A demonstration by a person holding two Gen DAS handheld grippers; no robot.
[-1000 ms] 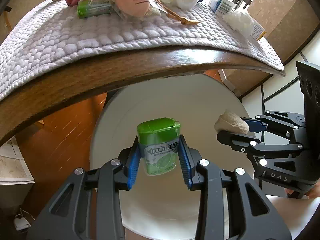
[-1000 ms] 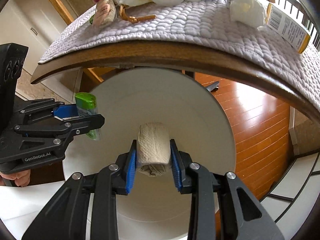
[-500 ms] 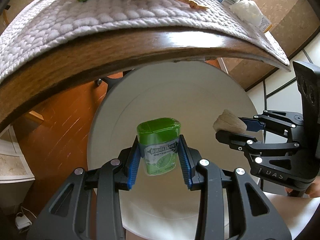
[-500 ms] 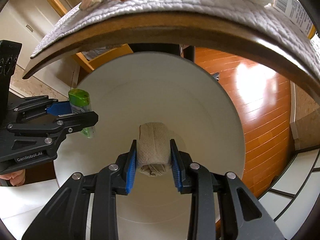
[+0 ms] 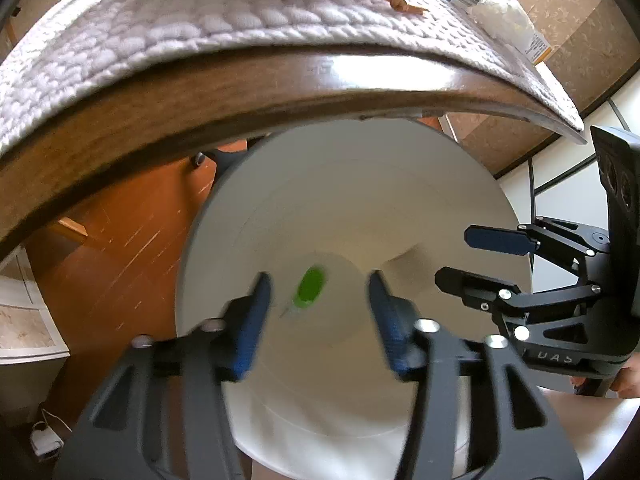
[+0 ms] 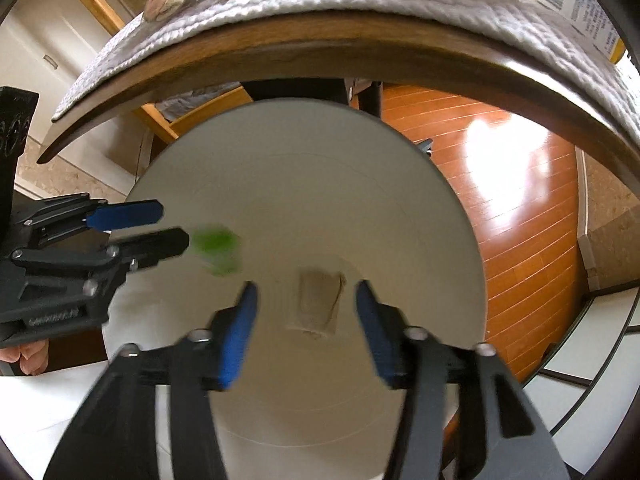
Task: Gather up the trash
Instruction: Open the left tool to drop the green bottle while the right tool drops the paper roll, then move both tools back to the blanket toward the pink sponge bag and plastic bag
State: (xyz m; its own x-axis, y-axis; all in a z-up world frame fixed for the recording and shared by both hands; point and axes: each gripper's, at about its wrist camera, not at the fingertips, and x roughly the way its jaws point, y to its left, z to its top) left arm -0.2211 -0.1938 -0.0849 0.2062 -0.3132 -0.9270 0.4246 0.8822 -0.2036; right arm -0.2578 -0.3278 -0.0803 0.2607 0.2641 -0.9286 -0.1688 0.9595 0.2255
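Our left claw (image 5: 318, 300) has matte black, angular fingers with triangular cut-outs, silver screw heads at the joints and ribbed blue pads (image 5: 250, 326) on the inner faces. Our right claw (image 6: 306, 308) is built the same way: black linkage arms, bright screws, blue pads (image 6: 236, 334). Seen side-on from the right wrist view, the left claw's body carries pale lettering, too blurred to read. The right claw's body shows the letters "UAS" in the left wrist view.
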